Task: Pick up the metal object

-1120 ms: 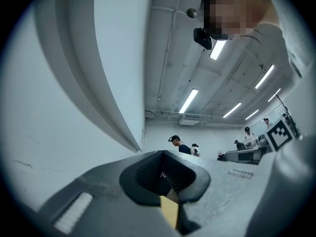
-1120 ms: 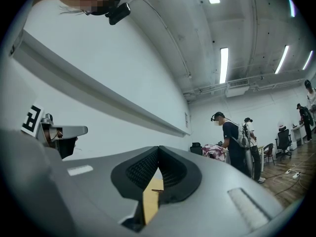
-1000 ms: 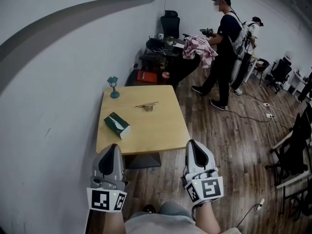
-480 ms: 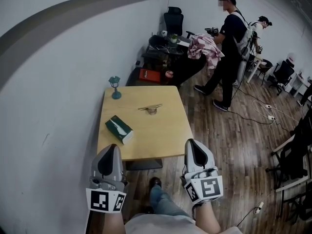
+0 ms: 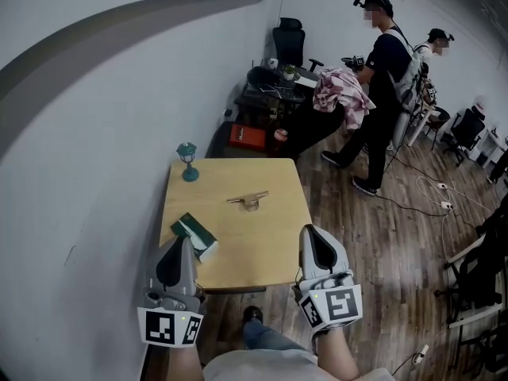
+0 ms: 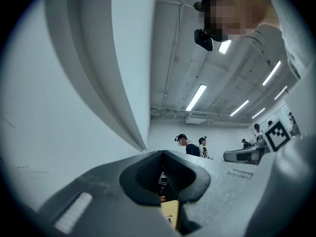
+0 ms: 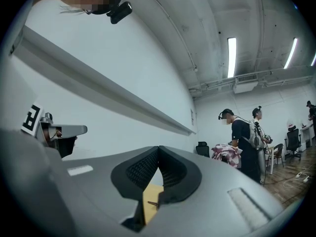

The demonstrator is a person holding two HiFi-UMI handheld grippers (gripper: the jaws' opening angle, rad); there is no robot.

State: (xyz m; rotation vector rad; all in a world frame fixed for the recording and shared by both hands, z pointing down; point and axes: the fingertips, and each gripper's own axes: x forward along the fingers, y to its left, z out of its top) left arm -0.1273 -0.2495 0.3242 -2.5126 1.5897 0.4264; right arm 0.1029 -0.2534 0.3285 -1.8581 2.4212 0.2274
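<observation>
The metal object point(image 5: 248, 201), a slim brass-coloured piece, lies near the middle of the far half of a light wooden table point(image 5: 266, 248). Both grippers hover at the table's near edge, well short of the object. My left gripper point(image 5: 182, 241) is shut and empty, its tip just over the near left edge beside a green box point(image 5: 194, 236). My right gripper point(image 5: 310, 232) is shut too, holding nothing, at the near right corner. In the right gripper view the jaws point(image 7: 159, 151) meet, and the object point(image 7: 153, 204) shows small below them. The left gripper view shows closed jaws point(image 6: 162, 155).
A small teal lamp point(image 5: 188, 160) stands at the table's far left corner. A grey wall runs along the left. Beyond the table is a cluttered dark desk point(image 5: 278, 90) with a chair, and two people point(image 5: 386, 86) stand there. Cables lie on the wood floor point(image 5: 381, 236) at right.
The table has drawn closer and now reaches under both gripper tips. Both grippers stay shut and keep their places in the view.
</observation>
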